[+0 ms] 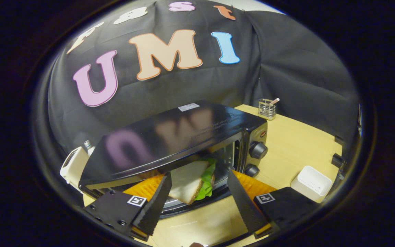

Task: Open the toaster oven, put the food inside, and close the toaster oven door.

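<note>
- The sandwich [192,183] is sitting in the mouth of the toaster oven [170,140], just ahead of the fingers and in line with the gap between them, at about twelve o'clock from the gripper [199,202].
- It is looking like a triangular half: pale bread on top, a browner crust edge, and green lettuce spilling out at its three o'clock side.
- By my judgement it is handling as light, soft and easily crushed; the layers are likely sliding apart under a hard squeeze, so a gentle pinch across the bread faces near the crust, away from the loose lettuce, is seeming the safest hold.
- The jaws are standing released and spread wide, one finger at each side of the sandwich, neither pressing on it.
- An orange surface [252,185] is showing under and beside the sandwich; whether it is a tray or plate I cannot tell.
- The oven's glossy black top is sloping overhead, with two knobs [258,150] at two o'clock from the sandwich.
- Farther out on the wooden table [297,144], a white box [311,183] is lying at three o'clock and a wire holder [266,108] at one o'clock.
</note>
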Demonstrator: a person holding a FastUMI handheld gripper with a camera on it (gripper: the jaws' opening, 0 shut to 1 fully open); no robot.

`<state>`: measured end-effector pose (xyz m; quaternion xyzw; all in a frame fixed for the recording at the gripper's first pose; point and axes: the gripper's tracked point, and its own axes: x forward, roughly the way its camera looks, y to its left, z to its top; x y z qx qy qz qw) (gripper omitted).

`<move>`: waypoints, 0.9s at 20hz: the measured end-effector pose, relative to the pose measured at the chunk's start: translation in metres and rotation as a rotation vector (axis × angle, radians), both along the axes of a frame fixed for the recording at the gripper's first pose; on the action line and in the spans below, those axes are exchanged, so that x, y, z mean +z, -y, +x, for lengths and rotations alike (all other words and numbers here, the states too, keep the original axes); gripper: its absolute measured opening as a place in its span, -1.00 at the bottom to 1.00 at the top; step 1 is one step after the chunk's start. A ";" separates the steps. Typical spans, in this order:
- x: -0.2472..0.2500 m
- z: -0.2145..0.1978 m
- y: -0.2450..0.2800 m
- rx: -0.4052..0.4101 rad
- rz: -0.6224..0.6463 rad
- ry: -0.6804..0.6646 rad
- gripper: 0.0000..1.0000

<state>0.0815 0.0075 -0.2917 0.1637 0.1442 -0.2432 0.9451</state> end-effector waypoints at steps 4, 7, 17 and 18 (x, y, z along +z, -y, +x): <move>0.010 -0.017 0.001 -0.010 -0.016 0.000 1.00; 0.024 -0.031 -0.001 -0.005 -0.065 -0.018 1.00; 0.011 -0.098 -0.047 0.096 -0.148 -0.270 1.00; 0.002 -0.110 -0.050 0.106 -0.143 -0.315 1.00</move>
